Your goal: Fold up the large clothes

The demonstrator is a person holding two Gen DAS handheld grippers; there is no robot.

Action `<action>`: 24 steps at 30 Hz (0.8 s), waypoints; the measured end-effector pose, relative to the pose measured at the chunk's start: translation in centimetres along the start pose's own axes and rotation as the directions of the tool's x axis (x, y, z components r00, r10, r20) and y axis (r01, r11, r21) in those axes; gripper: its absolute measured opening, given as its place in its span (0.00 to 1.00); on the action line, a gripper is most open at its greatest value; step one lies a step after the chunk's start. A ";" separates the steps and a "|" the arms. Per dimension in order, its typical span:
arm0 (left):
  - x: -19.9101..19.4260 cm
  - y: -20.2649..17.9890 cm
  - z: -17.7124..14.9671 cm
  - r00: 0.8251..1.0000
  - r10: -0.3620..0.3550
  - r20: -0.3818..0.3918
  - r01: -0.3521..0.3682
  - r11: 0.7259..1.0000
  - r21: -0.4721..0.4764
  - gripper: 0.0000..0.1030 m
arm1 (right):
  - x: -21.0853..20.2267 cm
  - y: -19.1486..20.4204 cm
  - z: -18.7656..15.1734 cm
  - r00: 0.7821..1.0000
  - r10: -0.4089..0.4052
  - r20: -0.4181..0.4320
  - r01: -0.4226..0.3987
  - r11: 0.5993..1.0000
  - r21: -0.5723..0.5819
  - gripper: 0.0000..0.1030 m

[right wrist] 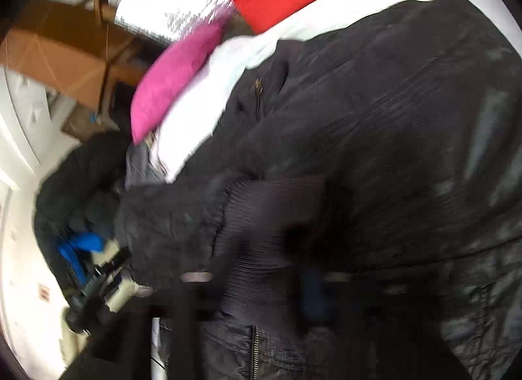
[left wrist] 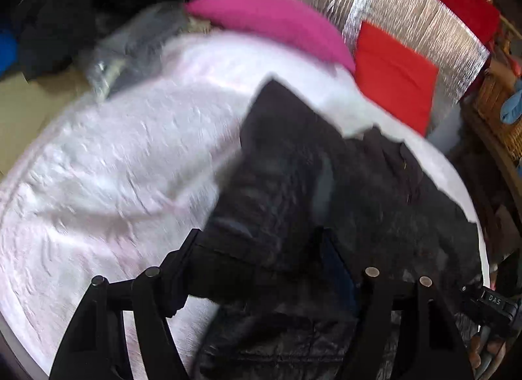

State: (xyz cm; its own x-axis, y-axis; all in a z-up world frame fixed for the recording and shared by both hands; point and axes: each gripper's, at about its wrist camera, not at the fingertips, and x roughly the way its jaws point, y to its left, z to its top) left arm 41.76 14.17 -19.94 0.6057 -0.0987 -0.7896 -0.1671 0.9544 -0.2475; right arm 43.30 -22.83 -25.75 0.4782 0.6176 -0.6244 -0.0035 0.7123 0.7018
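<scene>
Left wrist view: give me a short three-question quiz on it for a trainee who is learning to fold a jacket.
1. True or false: the left hand-held gripper has its jaws wide apart.
2. What colour is the pillow beyond the black jacket? A pink, B green, C yellow.
3. Fill in: the black jacket lies on a ____ cover.

Key: 1 true; 2 A; 3 white.
</scene>
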 end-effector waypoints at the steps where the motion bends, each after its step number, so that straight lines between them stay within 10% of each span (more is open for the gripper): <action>1: 0.3 -0.2 -0.2 1.000 -0.005 -0.017 0.005 1.000 0.002 0.71 | 0.1 0.5 -0.2 1.000 -0.013 -0.001 0.013 1.000 -0.017 0.17; 8: -1.8 -2.8 -1.0 0.996 -0.091 0.028 0.089 0.995 0.053 0.71 | -6.3 4.7 -0.1 0.949 -0.092 0.302 0.149 0.974 -0.171 0.11; 15: -1.7 -7.9 -2.8 0.994 -0.107 -0.004 0.105 0.969 0.223 0.72 | -11.1 -1.7 2.6 0.881 -0.221 0.418 0.216 0.975 0.060 0.10; 24: 0.7 -7.4 -2.8 0.998 -0.018 -0.067 0.031 0.977 0.213 0.72 | -13.3 -8.9 3.8 0.917 -0.117 0.381 0.035 0.976 0.217 0.18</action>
State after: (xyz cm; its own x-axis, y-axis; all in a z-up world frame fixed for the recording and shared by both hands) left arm 41.22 6.22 -20.22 0.5551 -0.1341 -0.8209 0.0212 0.9889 -0.1472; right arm 40.30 -38.64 -22.39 0.7738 0.3555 -0.5243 0.2035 0.6443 0.7372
